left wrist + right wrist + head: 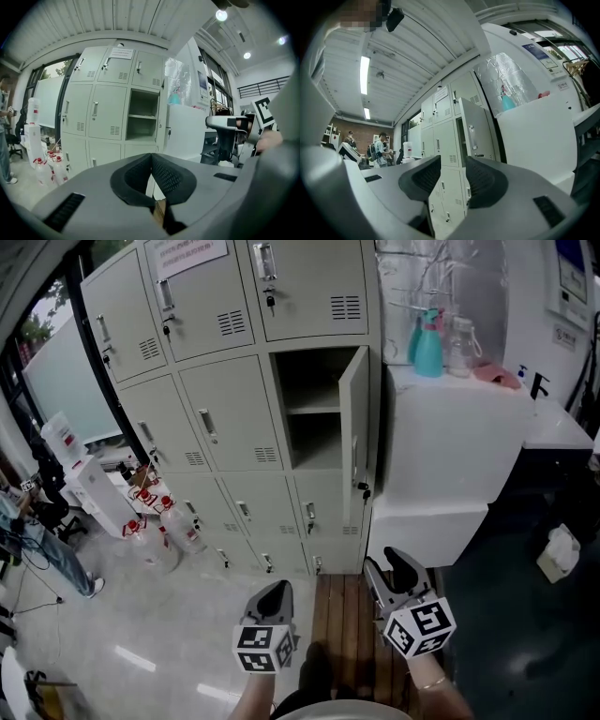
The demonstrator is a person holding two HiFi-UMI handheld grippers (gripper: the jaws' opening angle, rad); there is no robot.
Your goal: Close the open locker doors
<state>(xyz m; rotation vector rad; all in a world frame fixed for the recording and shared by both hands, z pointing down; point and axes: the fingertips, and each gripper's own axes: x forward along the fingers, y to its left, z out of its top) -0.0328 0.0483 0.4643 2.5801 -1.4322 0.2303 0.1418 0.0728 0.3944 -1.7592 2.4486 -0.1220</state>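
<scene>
One locker door (pixel 353 442) stands open in the head view. It is swung out to the right from the middle row of the grey locker bank (pixel 234 427) and bares a compartment (pixel 314 409) with a single shelf. All the other doors in sight are shut. The open door's free edge lies close to a white cabinet (pixel 450 456), which carries a teal spray bottle (pixel 428 343). Near the bottom edge, the left gripper (pixel 275 594) and the right gripper (pixel 398 568) hang over a wooden slat platform (pixel 347 615), well short of the lockers. Red-capped bottles (pixel 155 526) cluster on the floor to the left.

The left gripper view shows what the head view cannot: this gripper's pads (pixel 161 176) meet at their tips with nothing between them. Beyond them the open compartment faces the camera, with its door nearly edge-on at the right.

In the right gripper view the jaws stand wide apart and empty, and the lower lockers show through the gap. The open door shows its outer face and handle here, right of the gap. Only this view shows two people (pixel 380 150) standing far off to the left.
</scene>
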